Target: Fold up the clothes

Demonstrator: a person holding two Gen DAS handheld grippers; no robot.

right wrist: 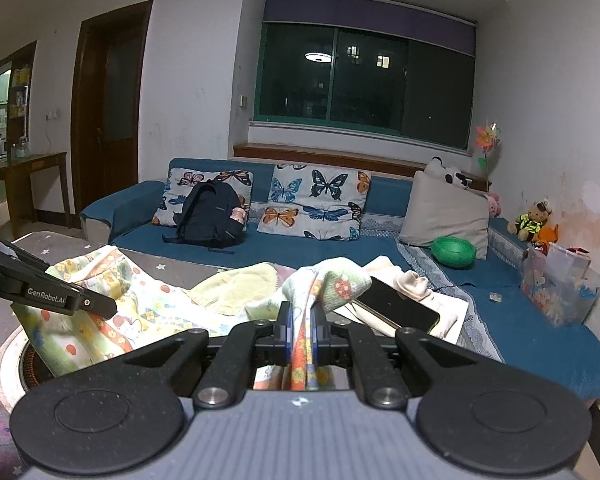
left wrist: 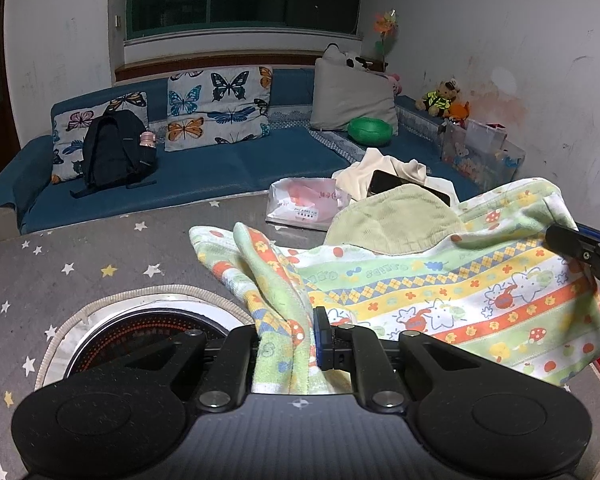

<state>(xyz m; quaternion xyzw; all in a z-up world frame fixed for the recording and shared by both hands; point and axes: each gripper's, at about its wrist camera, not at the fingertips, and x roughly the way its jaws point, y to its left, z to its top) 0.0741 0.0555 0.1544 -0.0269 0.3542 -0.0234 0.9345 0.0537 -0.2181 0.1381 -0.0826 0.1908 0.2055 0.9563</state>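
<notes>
Garment point(left wrist: 440, 300) unfolded, stretched over table point(left wrist: 80, 264); your left gripper point(left wrist: 288, 340) and right gripper point(right wrist: 300, 328) each clamp one edge. Every fold remains.

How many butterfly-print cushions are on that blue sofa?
2: one butterfly cushion leans against the middle of the sofa back; the other butterfly cushion stands at the left end, partly hidden behind the black backpack.

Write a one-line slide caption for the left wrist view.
Left gripper clamps a bunched edge of the colourful cartoon-print cotton garment spread over the grey star-patterned table cover.
</notes>
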